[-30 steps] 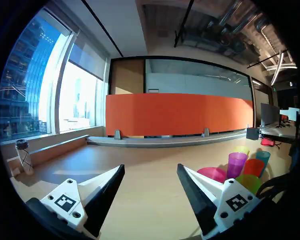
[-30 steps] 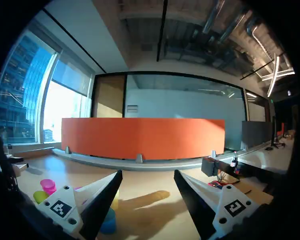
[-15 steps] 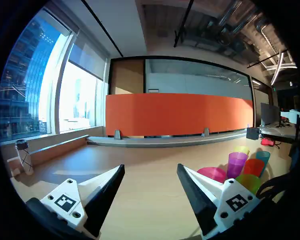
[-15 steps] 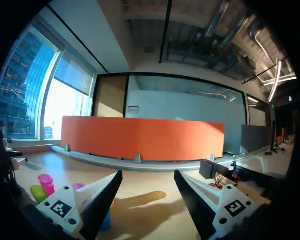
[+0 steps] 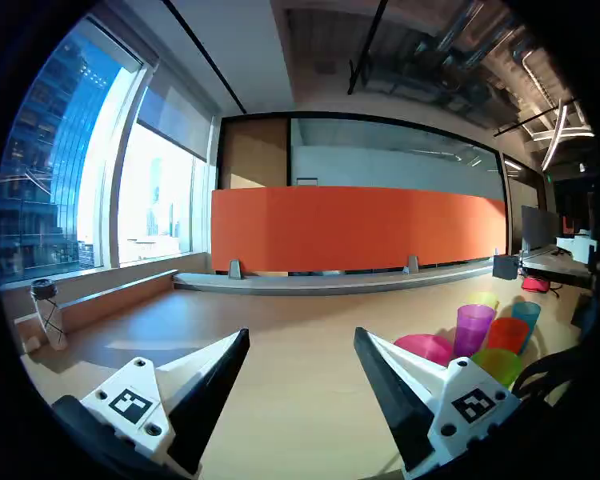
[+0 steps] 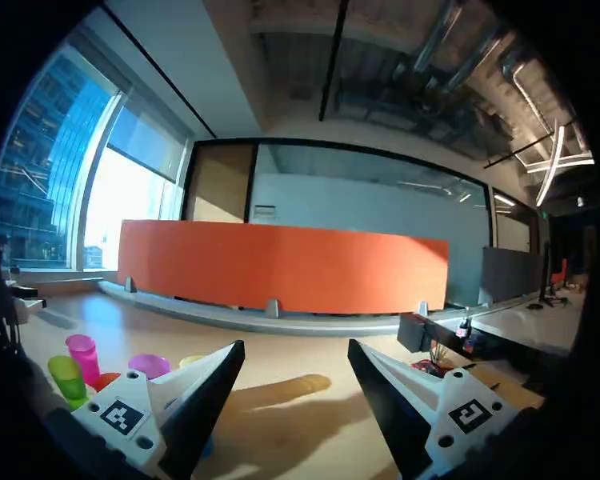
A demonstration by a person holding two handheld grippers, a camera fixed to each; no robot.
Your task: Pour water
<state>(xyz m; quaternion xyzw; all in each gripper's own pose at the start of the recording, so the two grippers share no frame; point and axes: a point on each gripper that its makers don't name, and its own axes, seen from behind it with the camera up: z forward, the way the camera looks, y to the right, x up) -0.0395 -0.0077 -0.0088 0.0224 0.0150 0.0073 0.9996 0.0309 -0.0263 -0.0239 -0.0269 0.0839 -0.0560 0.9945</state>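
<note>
Cups [image 5: 472,330] in several colours stand clustered on the wooden table [image 5: 300,400] in the left gripper view, off to the right of the left gripper [image 5: 300,332] and near its right finger. That gripper is held low and level over the tabletop, pointing toward the orange partition [image 5: 356,228], its jaws spread wide with nothing between them.

In the right gripper view, the right gripper [image 6: 295,344] is likewise level and aimed at the partition, jaws wide apart and empty. A magenta cup [image 6: 82,356] and a green cup [image 6: 66,376] stand at lower left, beside its left finger.
</note>
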